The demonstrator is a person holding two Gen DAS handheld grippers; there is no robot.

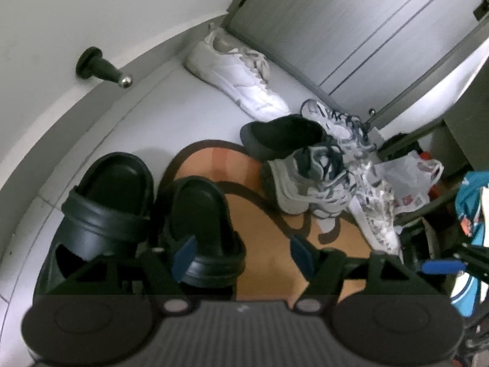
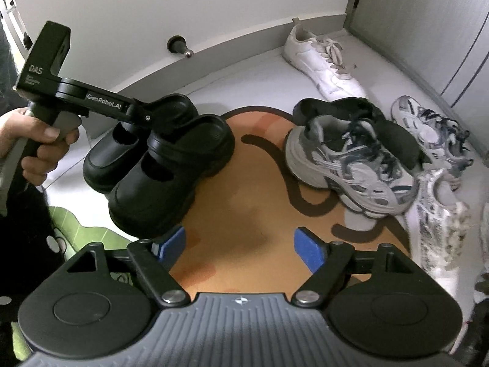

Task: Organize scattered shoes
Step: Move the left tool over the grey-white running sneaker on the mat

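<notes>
- Clogs first: your two black clogs (image 2: 159, 165) sit side by side at the left edge of the orange mat (image 2: 244, 214), one partly off it on the pale floor (image 1: 152, 116).
- Your left gripper (image 1: 241, 253) hangs over the nearer clog with its blue pads (image 1: 183, 255) spread; one pad overlaps the clog's strap in the left wrist view, and you cannot tell whether it touches.
- Only the right wrist view shows your left hand (image 2: 33, 146) wrapped round that gripper's handle.
- Your right gripper (image 2: 240, 249) is spread too, holding nothing, above bare mat.
- At the mat's right edge, a grey-and-navy trainer (image 2: 348, 168) carries a black slipper (image 2: 351, 113) draped across it.
- Its match (image 2: 434, 134) lies just beyond, off the mat.
- A white sneaker (image 2: 324, 64) lies by the wall corner, well apart from the pile.
- Only the left wrist view shows the plastic bag (image 1: 406, 177) past the pile.
- A door stopper (image 1: 101, 67) juts from the wall.
</notes>
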